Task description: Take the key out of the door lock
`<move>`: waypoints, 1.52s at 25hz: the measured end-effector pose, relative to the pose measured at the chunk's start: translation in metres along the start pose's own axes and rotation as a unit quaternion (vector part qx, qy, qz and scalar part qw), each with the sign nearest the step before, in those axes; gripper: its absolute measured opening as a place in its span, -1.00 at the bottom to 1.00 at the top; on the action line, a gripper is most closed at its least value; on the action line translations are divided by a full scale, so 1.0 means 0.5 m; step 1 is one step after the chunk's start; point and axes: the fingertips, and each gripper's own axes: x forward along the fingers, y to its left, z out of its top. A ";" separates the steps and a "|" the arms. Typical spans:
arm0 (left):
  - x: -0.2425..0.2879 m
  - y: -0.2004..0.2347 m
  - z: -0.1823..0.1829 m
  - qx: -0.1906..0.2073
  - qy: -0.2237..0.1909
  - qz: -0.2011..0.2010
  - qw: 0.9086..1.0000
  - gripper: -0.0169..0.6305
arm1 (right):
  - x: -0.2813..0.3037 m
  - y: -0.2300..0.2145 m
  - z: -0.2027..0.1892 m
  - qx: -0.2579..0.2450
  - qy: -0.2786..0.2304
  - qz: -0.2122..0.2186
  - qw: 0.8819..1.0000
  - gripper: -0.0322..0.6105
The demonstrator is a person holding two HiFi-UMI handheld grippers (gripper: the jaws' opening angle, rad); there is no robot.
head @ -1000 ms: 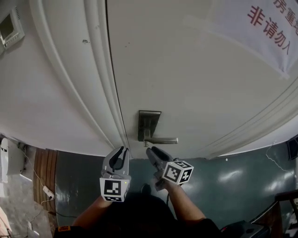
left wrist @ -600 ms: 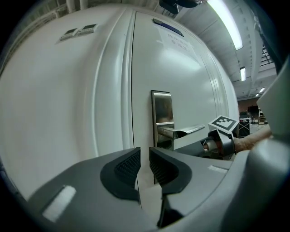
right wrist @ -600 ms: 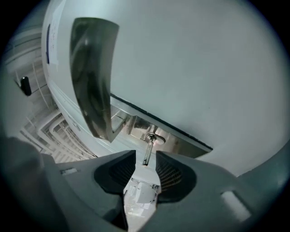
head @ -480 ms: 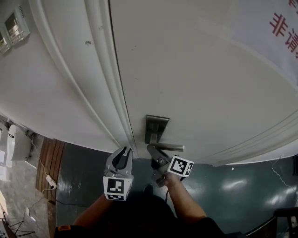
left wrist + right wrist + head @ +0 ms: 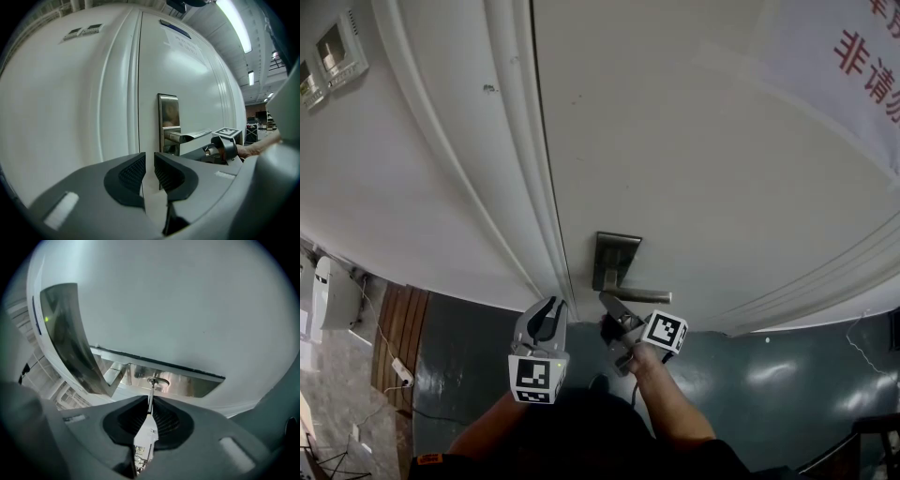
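Observation:
A thin metal key (image 5: 150, 402) sticks out of the keyhole (image 5: 158, 380) in the steel lock plate (image 5: 617, 253) on the white door (image 5: 703, 159). The lever handle (image 5: 640, 295) juts right above it. My right gripper (image 5: 614, 307) sits just under the handle; its jaws are closing, with the key's shaft and pale head (image 5: 144, 439) between the dark pads, which press on it. My left gripper (image 5: 549, 310) hangs left of the lock near the door frame, jaws together, holding nothing. The key is hidden in the head view.
The moulded door frame (image 5: 520, 159) runs beside the lock. A paper notice with red characters (image 5: 862, 56) hangs at the door's upper right. Wall switch panels (image 5: 337, 52) sit far left. Dark green floor (image 5: 769, 366) lies below.
My right gripper has risen to just under the handle and its jaws have closed in around the key. The left gripper has stayed in place.

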 end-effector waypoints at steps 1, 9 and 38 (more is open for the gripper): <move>-0.001 -0.001 0.001 0.000 -0.001 -0.002 1.000 -0.71 | -0.001 -0.002 -0.001 0.009 -0.005 -0.001 1.000 -0.83; -0.009 -0.003 0.019 -0.003 -0.015 -0.015 1.000 -0.72 | -0.014 0.002 -0.016 0.069 -0.039 -0.001 0.997 -0.86; -0.061 -0.034 0.025 -0.016 -0.015 -0.127 0.992 -0.89 | -0.138 0.125 -0.136 -0.325 -0.063 -0.235 0.914 -0.86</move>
